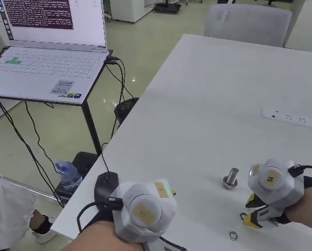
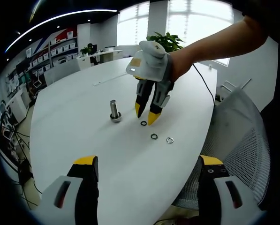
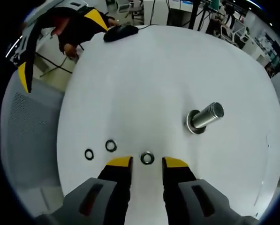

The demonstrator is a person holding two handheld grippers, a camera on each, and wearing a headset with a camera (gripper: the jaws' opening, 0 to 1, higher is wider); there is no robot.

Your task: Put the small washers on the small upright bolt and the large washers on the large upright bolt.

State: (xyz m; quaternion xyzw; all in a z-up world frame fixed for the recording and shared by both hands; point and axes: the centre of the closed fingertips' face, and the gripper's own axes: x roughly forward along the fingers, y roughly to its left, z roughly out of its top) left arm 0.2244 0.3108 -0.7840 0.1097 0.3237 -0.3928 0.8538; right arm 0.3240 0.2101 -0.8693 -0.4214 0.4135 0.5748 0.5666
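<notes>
By the near edge of the tabletop: left hand-held gripper, jaws wide apart, empty. Further in: right hand-held gripper, jaws apart, tips either side of one washer; two more washers just beside. Beyond, apart: upright bolt.

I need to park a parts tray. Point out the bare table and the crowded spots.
Free: the wide stretch of table beyond the bolt, between the power strip and the left edge. Crowded: the near side of the bolt, where three washers lie at the right gripper.
</notes>
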